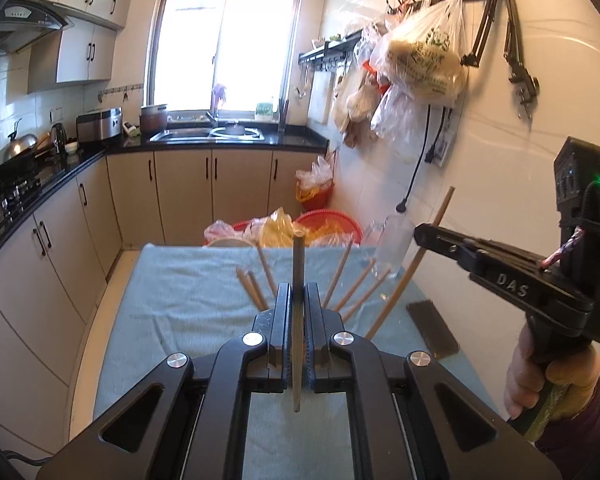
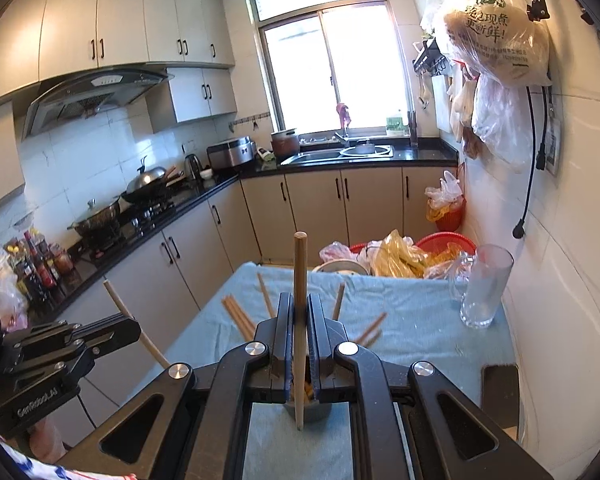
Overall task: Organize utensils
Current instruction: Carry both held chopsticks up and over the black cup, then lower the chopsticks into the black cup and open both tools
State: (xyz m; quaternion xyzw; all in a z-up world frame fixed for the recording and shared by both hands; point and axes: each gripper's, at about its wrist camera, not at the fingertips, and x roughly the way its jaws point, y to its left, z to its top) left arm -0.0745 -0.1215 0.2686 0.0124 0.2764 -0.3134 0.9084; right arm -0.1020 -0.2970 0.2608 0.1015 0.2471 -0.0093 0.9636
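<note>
- I have the left tool and the right tool each pinching one chopstick.
- Glass looks empty.
- Several chopsticks left loose on the worktop.

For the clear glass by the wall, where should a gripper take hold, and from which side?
Grip the glass around its straight wall, about mid-height, coming in level from the open table side. It stands upright near the tiled wall, which blocks that side, and nothing lies on the blue cloth right in front of it. Both grippers currently hold chopsticks.
</note>
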